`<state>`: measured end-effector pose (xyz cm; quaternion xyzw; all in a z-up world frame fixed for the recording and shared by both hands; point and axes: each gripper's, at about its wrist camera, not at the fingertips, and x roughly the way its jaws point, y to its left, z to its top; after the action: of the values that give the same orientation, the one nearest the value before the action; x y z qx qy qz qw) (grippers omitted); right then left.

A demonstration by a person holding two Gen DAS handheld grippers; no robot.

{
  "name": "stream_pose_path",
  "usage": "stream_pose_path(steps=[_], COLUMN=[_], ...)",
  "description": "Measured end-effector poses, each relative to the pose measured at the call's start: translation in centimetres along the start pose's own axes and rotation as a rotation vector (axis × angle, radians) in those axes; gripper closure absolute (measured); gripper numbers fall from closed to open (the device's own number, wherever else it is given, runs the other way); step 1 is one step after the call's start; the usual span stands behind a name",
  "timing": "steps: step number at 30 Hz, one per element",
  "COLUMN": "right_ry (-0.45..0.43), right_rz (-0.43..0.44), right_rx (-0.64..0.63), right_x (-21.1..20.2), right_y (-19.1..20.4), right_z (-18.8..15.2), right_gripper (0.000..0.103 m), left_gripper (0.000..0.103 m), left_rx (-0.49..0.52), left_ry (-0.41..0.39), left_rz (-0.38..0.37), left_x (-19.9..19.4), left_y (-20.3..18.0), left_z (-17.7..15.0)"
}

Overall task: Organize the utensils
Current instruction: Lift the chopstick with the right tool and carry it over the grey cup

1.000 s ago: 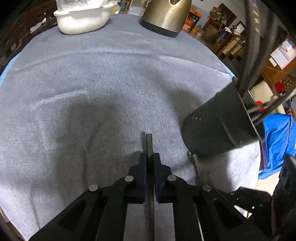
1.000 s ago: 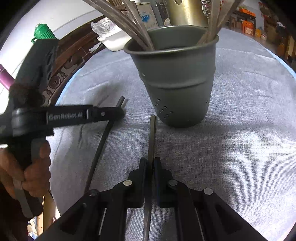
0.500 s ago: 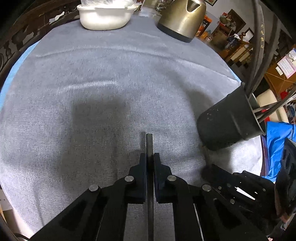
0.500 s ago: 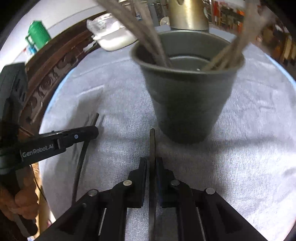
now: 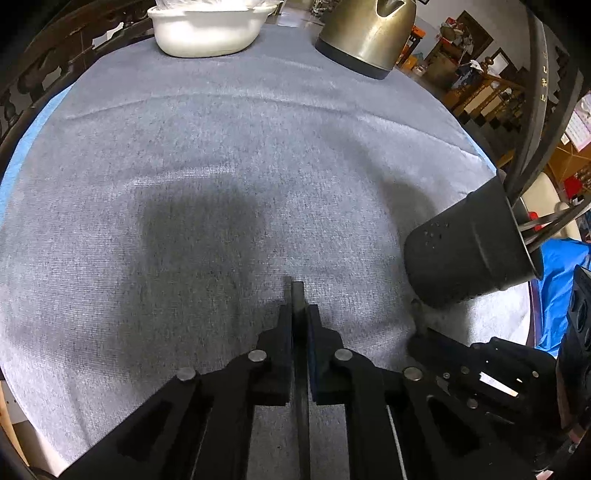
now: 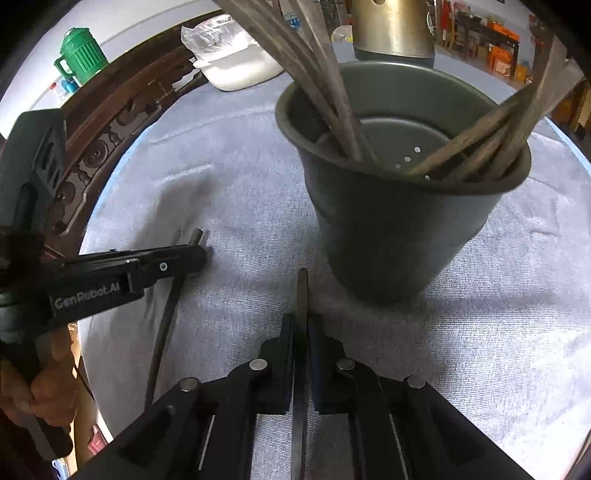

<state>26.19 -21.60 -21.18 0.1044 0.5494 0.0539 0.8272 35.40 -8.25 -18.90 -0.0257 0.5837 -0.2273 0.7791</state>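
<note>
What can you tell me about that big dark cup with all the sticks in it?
The cup is dark grey-green, looks like metal or plastic, and stands upright on the grey cloth. It is wider at its rolled rim than at its base. Small round drain holes dot its lower wall. Brownish utensil handles lean out in two bunches, left and right. No tongs touch it.

A lived-in home dining area is shown. A round table [image 5: 229, 155] is covered with grey cloth, edged at nine o'clock by carved dark wood [image 6: 110, 140]. A metal kettle [image 5: 369, 33] and white dish [image 5: 207, 35] are set at twelve o'clock; cluttered wooden furniture [image 5: 480, 92] is seen at two o'clock.
</note>
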Motion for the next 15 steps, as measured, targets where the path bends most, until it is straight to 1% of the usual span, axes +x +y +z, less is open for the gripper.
stream_pose_path(steps=[4, 6, 15], right_ry=[-0.058, -0.081, -0.216], right_rz=[0.036, 0.041, 0.091], right_rx=[-0.01, -0.023, -0.036], right_x=[-1.7, -2.5, -6.3], right_y=[0.1, 0.5, 1.1], right_z=[-0.7, -0.8, -1.0], right_gripper=[0.097, 0.097, 0.097], left_gripper=[0.096, 0.096, 0.096], left_rx=[0.001, 0.008, 0.074], left_ry=[-0.053, -0.084, -0.261], left_rz=[0.023, 0.039, 0.131], left_x=[-0.8, -1.7, -6.8], left_y=[-0.5, -0.8, -3.5], left_z=[-0.6, -0.7, -1.5])
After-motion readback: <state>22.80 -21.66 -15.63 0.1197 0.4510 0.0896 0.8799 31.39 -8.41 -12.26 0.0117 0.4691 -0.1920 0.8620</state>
